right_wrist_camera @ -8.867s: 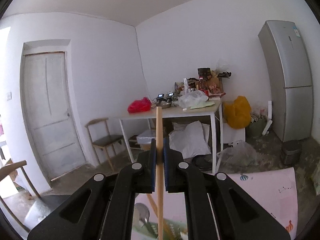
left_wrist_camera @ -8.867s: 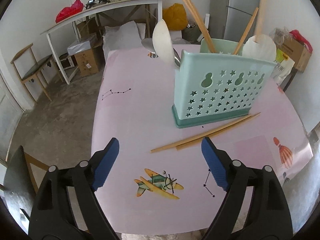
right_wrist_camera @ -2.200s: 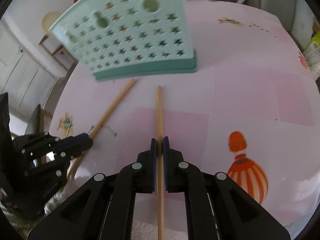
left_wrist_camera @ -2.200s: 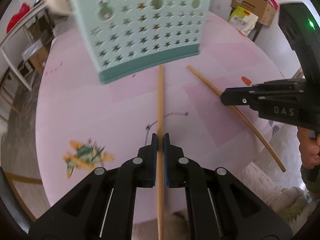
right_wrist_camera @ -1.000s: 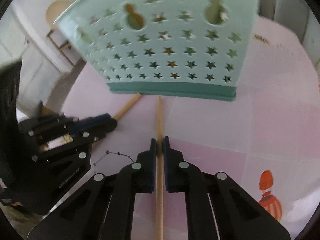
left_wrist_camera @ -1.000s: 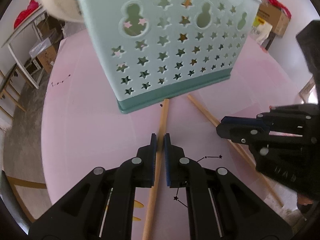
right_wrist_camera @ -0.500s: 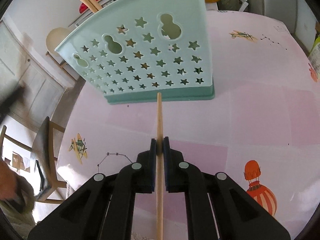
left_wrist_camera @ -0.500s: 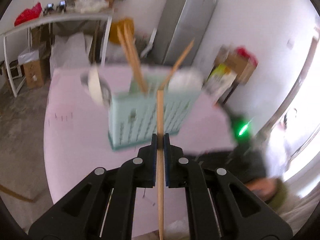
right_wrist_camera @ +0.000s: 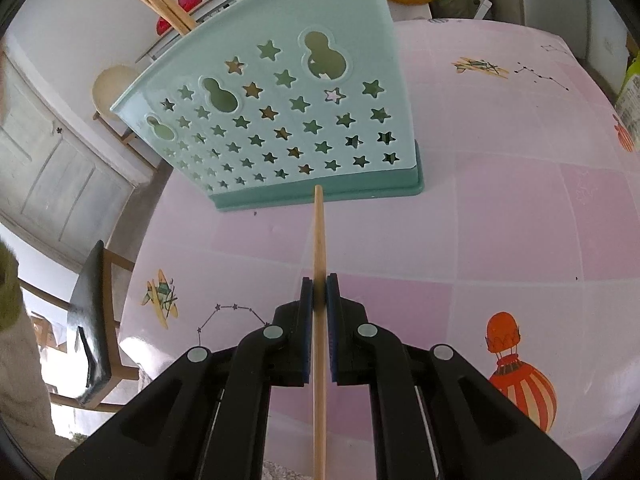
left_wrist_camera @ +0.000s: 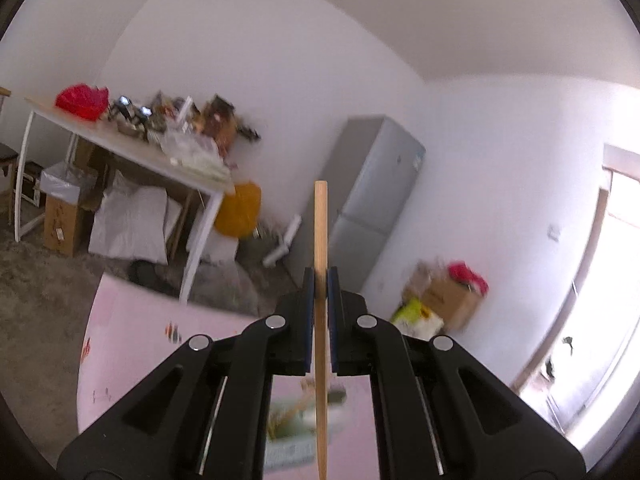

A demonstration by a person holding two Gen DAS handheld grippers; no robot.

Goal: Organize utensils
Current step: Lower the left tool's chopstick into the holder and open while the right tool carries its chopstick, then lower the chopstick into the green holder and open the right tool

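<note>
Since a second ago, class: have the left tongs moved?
Yes. The left tongs, shut on a chopstick, have swung up: earlier they faced the table by the holder; now they face the fridge.

One wooden chopstick [left_wrist_camera: 320, 240] is clamped level, high above the pink table. Another chopstick [right_wrist_camera: 319, 236] slants down, its tip at the base of the mint star-cut holder [right_wrist_camera: 280, 120], which stands upright holding more chopsticks [right_wrist_camera: 164, 0].

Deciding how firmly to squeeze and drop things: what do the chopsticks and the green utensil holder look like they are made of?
The chopstick in the right hand-held gripper looks like bare wood or bamboo: pale tan, matte, faint lengthwise grain. The one in the left hand-held gripper looks the same. The utensil holder seems moulded plastic: smooth mint surface, slight sheen, clean star and gourd cut-outs, darker green base.
</note>
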